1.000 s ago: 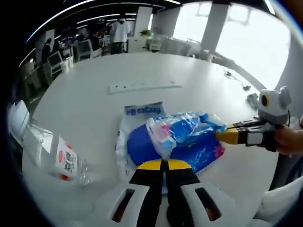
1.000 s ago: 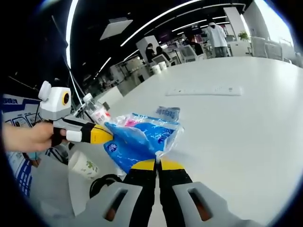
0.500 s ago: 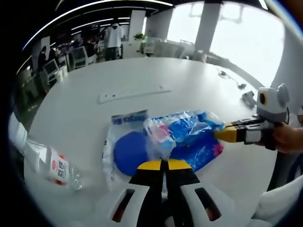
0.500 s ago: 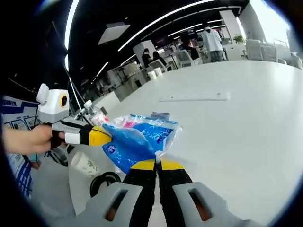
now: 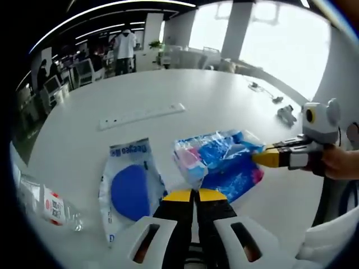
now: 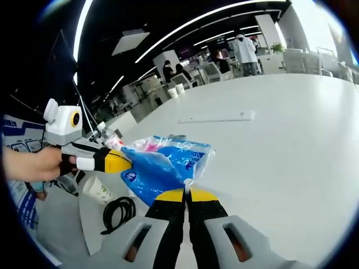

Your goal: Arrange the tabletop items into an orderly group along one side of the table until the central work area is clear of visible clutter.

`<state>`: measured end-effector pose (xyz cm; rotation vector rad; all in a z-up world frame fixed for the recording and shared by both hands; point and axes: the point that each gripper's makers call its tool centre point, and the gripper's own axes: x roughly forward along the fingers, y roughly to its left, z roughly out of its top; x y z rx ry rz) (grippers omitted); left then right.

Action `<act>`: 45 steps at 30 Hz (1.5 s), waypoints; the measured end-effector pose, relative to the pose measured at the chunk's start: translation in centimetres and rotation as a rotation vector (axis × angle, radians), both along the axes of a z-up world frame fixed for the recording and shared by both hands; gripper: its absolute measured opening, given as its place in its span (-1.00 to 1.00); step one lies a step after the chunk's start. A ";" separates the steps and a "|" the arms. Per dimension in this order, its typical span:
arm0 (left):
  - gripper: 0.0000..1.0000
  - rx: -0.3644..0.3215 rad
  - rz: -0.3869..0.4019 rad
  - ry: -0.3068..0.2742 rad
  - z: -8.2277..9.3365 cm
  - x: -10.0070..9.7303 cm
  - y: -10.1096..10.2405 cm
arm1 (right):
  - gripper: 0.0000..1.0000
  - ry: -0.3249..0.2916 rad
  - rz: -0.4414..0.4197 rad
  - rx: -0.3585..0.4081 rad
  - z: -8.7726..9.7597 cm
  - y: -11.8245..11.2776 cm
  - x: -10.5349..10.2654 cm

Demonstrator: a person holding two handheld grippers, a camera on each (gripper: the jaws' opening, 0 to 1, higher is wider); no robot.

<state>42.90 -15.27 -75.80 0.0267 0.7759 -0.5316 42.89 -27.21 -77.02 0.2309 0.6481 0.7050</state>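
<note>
A crinkled blue plastic bag [image 5: 224, 165] hangs above the white table [image 5: 185, 95], stretched between both grippers. My left gripper [image 5: 194, 194] is shut on its near corner. Coming in from the right, my right gripper [image 5: 259, 159] is shut on the bag's far end, with a hand behind it. In the right gripper view the same bag [image 6: 162, 165] runs from my right gripper [image 6: 187, 194] to the left gripper [image 6: 126, 161]. A white pouch with a blue disc [image 5: 129, 188] lies flat on the table, left of the bag. A clear bottle [image 5: 47, 204] lies at the left edge.
A white power strip [image 5: 140, 115] lies across the middle of the table. Cables and a small dark item [image 5: 286, 115] sit at the far right. A paper cup [image 6: 98, 190] and a black cable coil [image 6: 115, 210] show below the table edge. People and desks stand behind.
The bag, held by both grippers, has come off the white pouch and moved right of it. The pouch now lies uncovered. Both views have shifted with the hands.
</note>
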 end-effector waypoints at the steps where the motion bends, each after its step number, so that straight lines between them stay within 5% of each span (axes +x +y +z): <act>1: -1.00 0.000 -0.009 0.000 0.0 0.0 -0.3 | -1.00 0.000 -0.006 0.003 0.1 -0.3 0.0; 20: -1.00 0.002 -0.119 -0.006 0.4 0.6 -7.1 | -1.00 -0.004 -0.092 -0.024 0.6 -7.0 0.1; 45: -1.00 0.001 -0.167 0.028 -0.6 0.8 -11.7 | -1.00 0.008 -0.147 -0.045 0.2 -11.7 0.7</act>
